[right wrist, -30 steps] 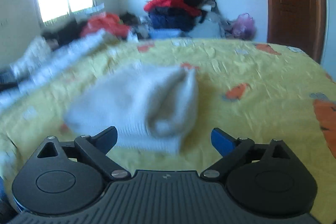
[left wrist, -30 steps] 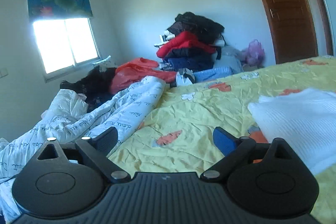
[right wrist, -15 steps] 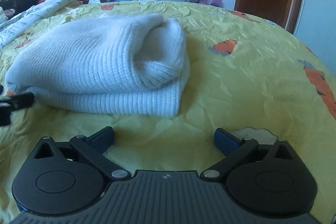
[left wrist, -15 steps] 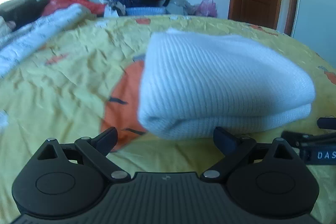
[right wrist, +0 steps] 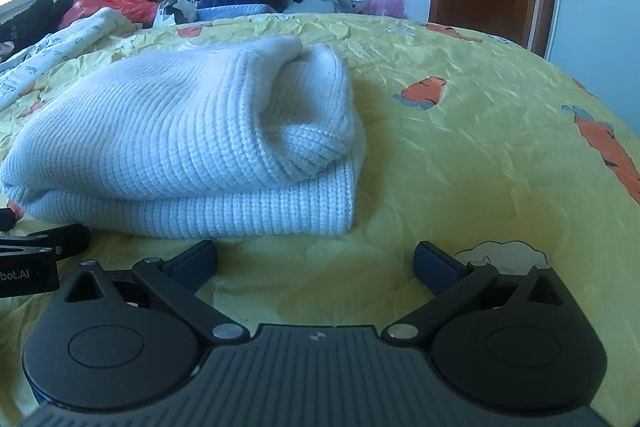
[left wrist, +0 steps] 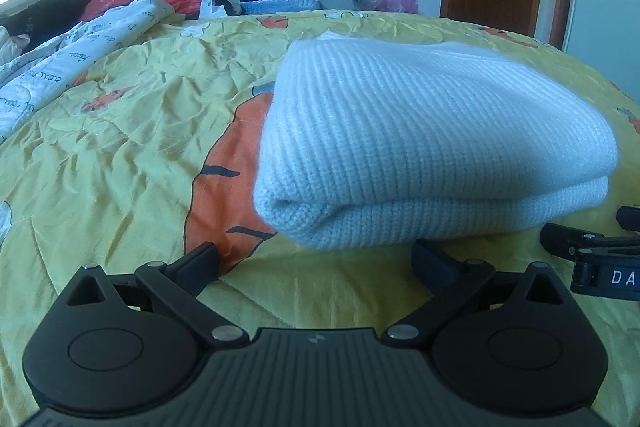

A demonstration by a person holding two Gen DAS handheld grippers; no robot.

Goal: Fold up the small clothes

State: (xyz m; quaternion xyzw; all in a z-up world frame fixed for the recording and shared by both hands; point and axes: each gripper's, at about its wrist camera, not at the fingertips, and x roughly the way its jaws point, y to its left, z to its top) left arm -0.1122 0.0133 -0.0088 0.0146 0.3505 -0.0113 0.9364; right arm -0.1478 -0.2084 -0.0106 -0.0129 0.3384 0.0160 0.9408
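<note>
Jaws of both my left gripper (left wrist: 314, 259) and right gripper (right wrist: 316, 261) stand wide apart, empty, just before the folded white knit sweater (right wrist: 188, 143) in the bed's (right wrist: 460, 131) middle. I should tuck its loose cuff (right wrist: 316, 143) gently.

A thick, white, ribbed-knit sweater (left wrist: 420, 143) lies folded into a plump, rounded bundle of stacked layers, its smooth fold edge facing forward, its right end bunched and rolled over with a ribbed cuff showing, resting flat on a wrinkled yellow bedspread (right wrist: 460, 155).
</note>
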